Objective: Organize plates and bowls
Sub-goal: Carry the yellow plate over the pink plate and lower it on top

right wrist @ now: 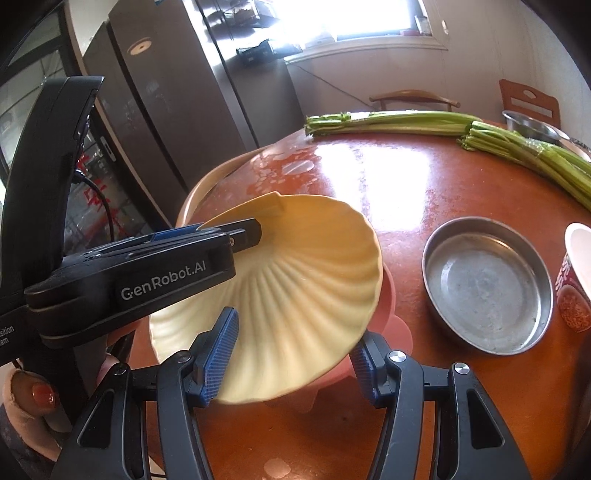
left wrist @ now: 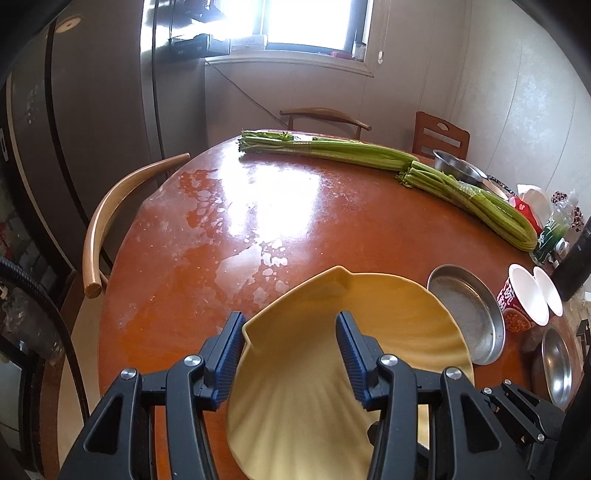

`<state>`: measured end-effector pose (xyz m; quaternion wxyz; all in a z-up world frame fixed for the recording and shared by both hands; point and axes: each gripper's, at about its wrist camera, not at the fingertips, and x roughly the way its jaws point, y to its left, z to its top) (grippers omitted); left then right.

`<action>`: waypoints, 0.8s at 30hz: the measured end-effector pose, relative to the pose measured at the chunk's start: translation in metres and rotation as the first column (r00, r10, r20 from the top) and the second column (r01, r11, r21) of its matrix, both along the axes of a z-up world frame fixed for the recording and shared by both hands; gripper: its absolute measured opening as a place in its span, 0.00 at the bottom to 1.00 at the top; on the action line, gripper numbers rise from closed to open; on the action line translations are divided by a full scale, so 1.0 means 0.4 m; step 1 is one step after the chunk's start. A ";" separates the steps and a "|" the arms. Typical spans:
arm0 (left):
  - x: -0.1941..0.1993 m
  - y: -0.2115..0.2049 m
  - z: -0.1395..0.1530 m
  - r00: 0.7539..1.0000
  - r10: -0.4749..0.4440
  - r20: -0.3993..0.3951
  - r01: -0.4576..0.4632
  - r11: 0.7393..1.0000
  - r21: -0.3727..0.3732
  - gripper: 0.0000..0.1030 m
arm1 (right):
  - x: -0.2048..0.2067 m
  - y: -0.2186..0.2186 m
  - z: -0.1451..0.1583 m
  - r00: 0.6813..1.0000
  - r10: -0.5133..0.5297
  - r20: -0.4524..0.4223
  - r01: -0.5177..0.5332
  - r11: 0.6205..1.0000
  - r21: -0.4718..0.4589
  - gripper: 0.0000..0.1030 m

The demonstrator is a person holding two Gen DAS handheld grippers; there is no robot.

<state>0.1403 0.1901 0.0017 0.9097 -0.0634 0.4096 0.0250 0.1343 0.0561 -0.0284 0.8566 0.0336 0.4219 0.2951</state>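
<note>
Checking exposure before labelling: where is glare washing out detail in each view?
Left wrist view: window blown out, white glare across the table. Right wrist view: window overexposed, glare streak on the table; yellow shell plate stays readable.

Both wrist cameras look steeply down, close over the yellow shell plate [left wrist: 325, 369], sharing the table's [left wrist: 184, 280] far side.

A home kitchen: fridge [left wrist: 92, 122], round dining table [left wrist: 229, 229], celery [left wrist: 332, 149], chairs [left wrist: 110, 218].

Steel pan [right wrist: 487, 284] beside bare tabletop [right wrist: 424, 177]
</note>
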 end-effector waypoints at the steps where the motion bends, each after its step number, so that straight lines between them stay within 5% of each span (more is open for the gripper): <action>1: 0.003 0.001 -0.006 1.000 0.001 -0.003 -0.001 1.000 -0.002 0.48 | 0.001 0.002 -0.005 1.000 0.002 -0.005 -0.002 1.000 -0.004 0.59; 24: 0.033 0.005 -0.056 1.000 0.008 -0.030 -0.009 1.000 -0.005 0.49 | 0.015 0.002 -0.048 1.000 0.011 -0.003 -0.011 1.000 -0.025 0.59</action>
